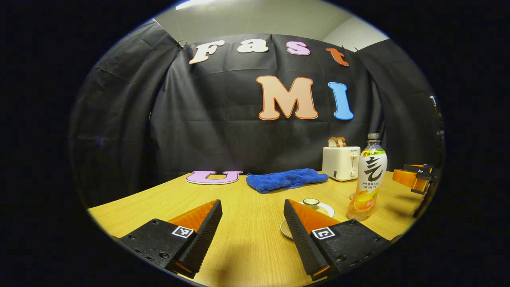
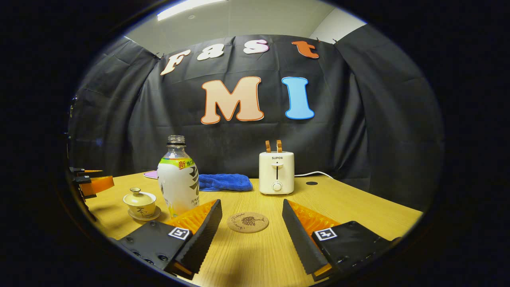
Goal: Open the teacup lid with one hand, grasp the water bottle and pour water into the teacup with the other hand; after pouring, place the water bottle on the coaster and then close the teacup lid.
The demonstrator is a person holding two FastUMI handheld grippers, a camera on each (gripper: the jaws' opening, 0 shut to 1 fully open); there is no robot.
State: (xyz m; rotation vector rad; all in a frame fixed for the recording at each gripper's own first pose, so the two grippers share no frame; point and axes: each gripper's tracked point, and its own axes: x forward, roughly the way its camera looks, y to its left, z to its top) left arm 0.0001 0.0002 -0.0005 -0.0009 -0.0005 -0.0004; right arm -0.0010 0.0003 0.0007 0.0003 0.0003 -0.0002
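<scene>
On the table (image 2: 358, 207) your lidded cup (image 2: 139, 202) sits just left of the uncapped bottle (image 2: 177, 181), coaster (image 2: 248, 222) nearby, and with both the left gripper (image 1: 253, 223) and right gripper (image 2: 252, 225) open and empty, a careless reach could tip the bottle.

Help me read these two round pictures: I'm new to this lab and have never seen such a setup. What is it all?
A person holds a two-finger gripper in each hand; a fisheye camera rides on each. The left gripper view looks along the left gripper, the right gripper view along the right gripper. Both are open and hold nothing. On the wooden table stand a lidded teacup on a saucer, an uncapped water bottle, a cork coaster, a blue towel and a toaster with bread in it.
</scene>
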